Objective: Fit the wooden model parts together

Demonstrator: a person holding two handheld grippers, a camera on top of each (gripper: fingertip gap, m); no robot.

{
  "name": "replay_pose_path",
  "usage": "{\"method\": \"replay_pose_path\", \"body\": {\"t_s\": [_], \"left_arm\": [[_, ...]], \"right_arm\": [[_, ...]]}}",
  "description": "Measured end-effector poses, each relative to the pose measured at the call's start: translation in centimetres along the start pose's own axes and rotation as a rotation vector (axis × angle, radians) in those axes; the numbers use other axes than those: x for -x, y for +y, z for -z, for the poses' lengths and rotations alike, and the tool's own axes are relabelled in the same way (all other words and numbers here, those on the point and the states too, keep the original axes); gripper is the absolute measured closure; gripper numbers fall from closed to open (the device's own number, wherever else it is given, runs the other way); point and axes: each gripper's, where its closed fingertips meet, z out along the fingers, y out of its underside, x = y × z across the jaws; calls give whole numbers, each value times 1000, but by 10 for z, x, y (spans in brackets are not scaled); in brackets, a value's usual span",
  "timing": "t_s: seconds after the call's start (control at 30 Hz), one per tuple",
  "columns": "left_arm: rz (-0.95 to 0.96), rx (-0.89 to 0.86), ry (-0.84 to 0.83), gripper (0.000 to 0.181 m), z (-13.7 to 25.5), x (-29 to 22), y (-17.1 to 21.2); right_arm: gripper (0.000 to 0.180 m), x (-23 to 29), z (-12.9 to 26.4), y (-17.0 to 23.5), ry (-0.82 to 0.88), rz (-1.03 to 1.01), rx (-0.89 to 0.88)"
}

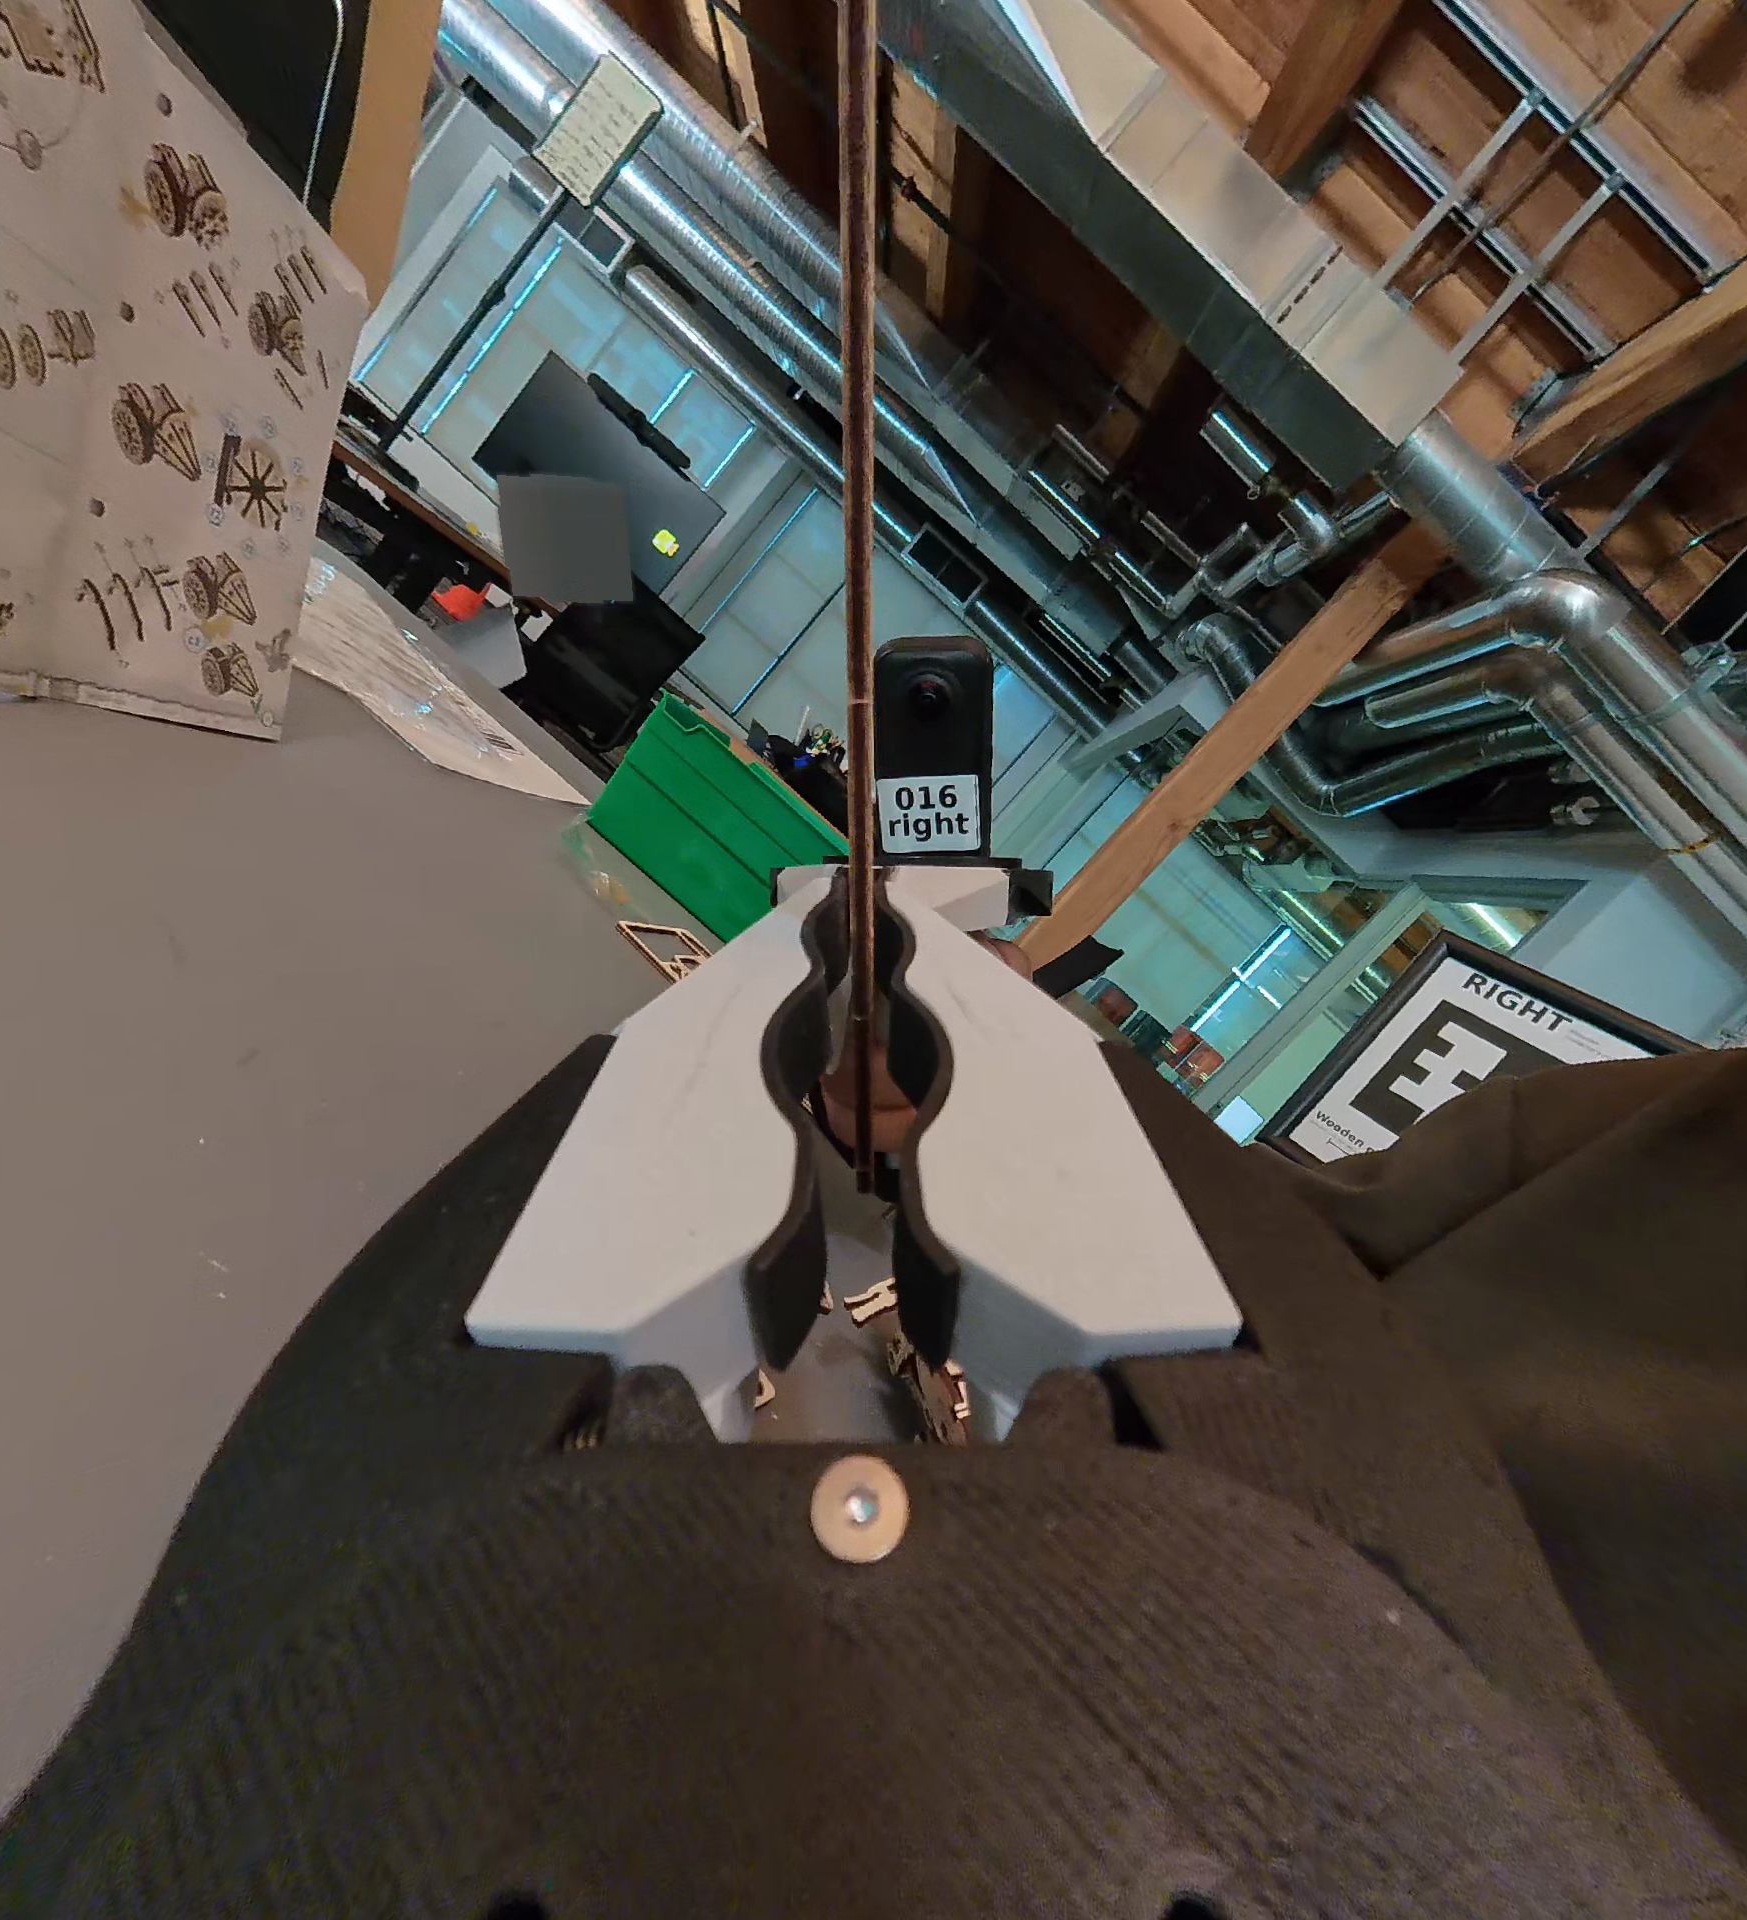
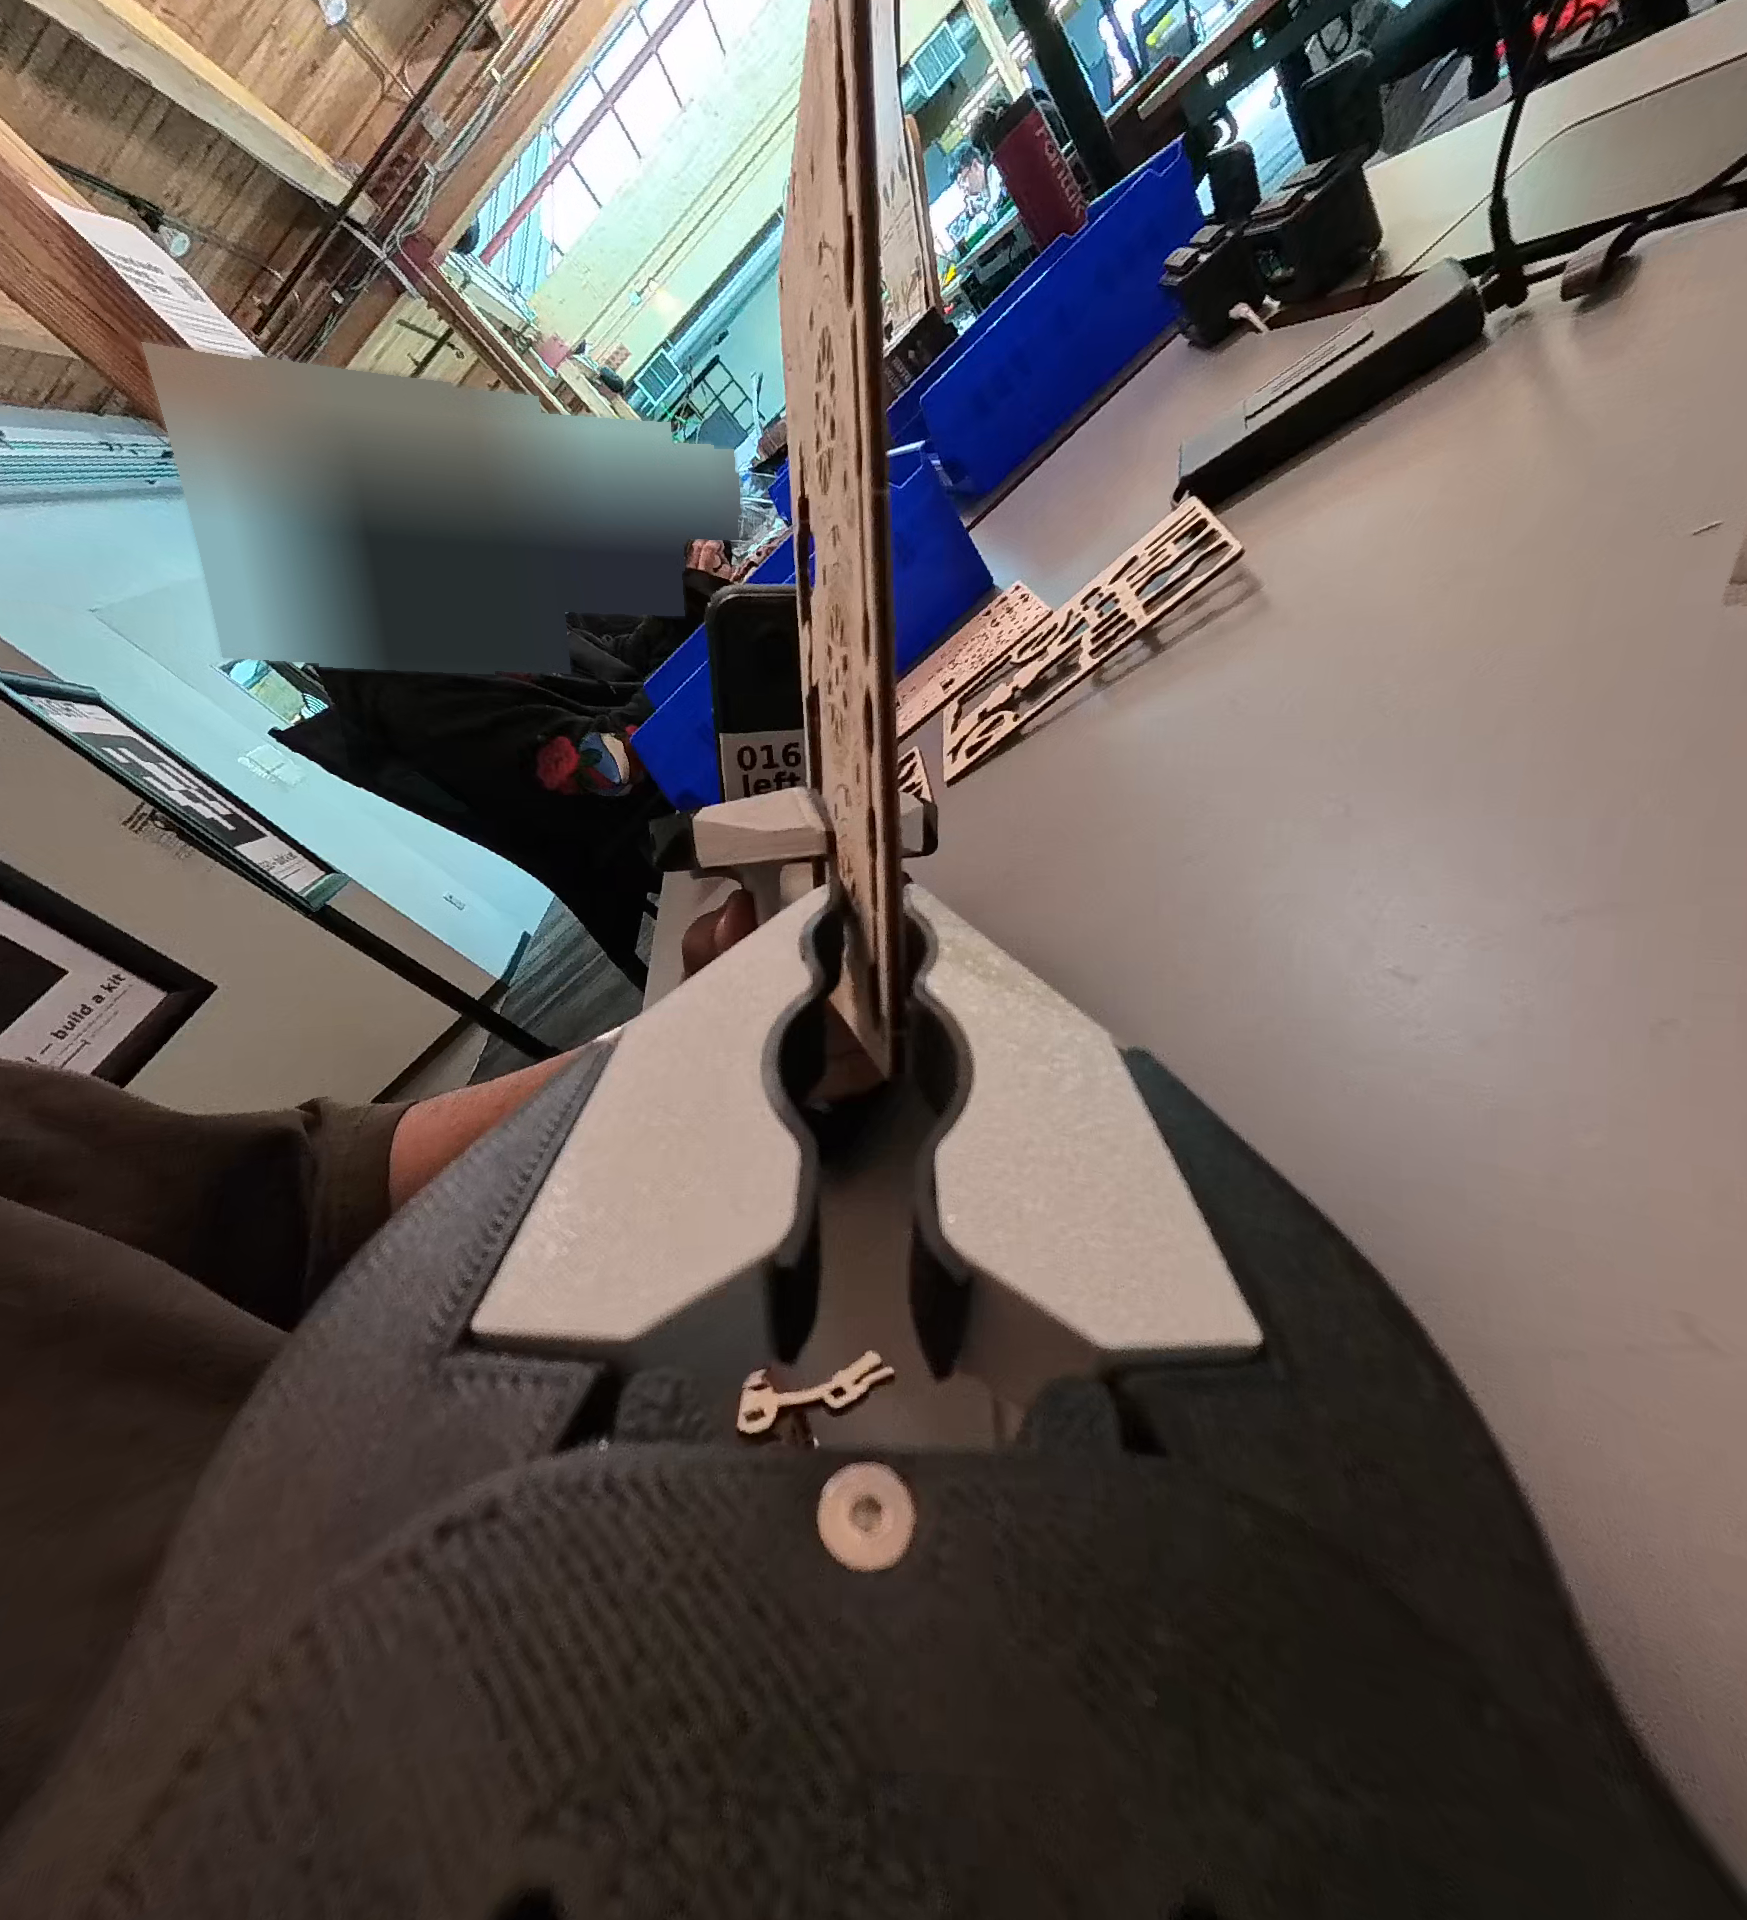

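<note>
The table [image 2: 1368,1039] is flat and grey. The room is big, like a workshop, with wooden beams and shiny metal pipes [image 1: 1471,499] high up. Far back there are big windows [image 2: 640,135].

A green bin [image 1: 703,821] sits at the far edge of the table in the left wrist view. I cannot tell what is in it. Blue bins [image 2: 1045,312] stand in a row past the table in the right wrist view. What is inside them is too hard to see.

A big paper sheet with pictures of model parts [image 1: 110,353] is propped up on the left. Flat wooden boards with shapes cut out [image 2: 1087,634] lie on the table near the blue bins. A long black box [image 2: 1336,384] with cables lies farther back. Black and white signs in frames [image 2: 27,997] lean near the table. A small loose wooden piece [image 2: 812,1387] lies on the table under the right claw.

The thin wooden sheet [image 2: 838,468] is up in the air, standing on its edge. Both claws hold it from opposite sides and face each other. The left gripper [image 1: 861,935] is pinched tight on the sheet, which looks like a thin dark line from here. The right gripper [image 2: 864,935] is pinched tight on it too. The sheet blocks the middle of each view, and a brown sleeve [image 1: 1575,1299] covers one side
</note>
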Motion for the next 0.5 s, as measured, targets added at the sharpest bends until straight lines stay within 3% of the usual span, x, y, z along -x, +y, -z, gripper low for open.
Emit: {"method": "replay_pose_path", "body": {"t_s": [0.5], "left_arm": [[-5,4,-1,181,0,0,1]], "right_arm": [[172,0,-1,1,0,2,3]]}}
